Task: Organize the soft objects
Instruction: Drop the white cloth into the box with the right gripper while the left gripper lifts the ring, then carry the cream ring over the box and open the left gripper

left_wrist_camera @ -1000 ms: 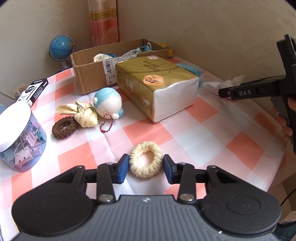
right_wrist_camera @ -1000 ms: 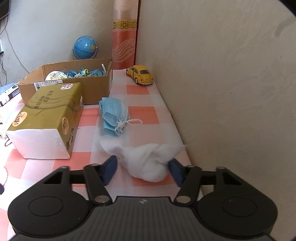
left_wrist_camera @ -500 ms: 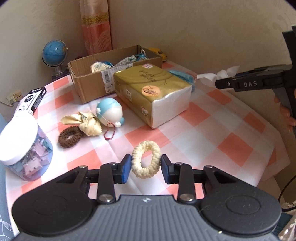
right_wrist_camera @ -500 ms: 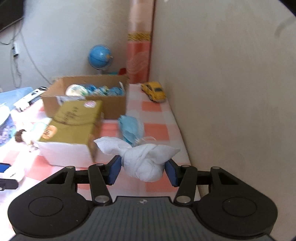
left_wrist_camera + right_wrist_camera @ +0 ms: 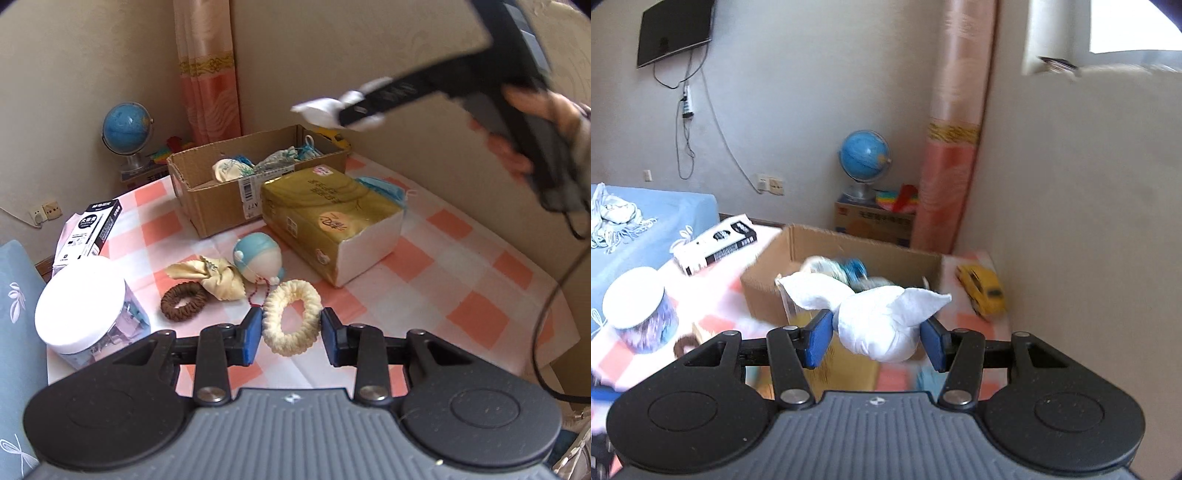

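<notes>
Between the left tongs (image 5: 291, 334), cream scrunchie (image 5: 291, 317); between the right tongs (image 5: 877, 341), white cloth (image 5: 875, 317).

Right gripper (image 5: 876, 342) clamps white knotted cloth (image 5: 875, 317), raised before cardboard box (image 5: 846, 258).

On the table (image 5: 461, 266), the cardboard box (image 5: 221, 206) stands at the back, the tissue pack (image 5: 325, 218) just in front of it. Left of the pack lie a round toy (image 5: 258, 258), a knotted cloth (image 5: 210, 277) and a hair scrunchie (image 5: 183, 301). A lidded jar (image 5: 81, 306) sits at the left edge, a globe (image 5: 127, 127) behind the table.
</notes>
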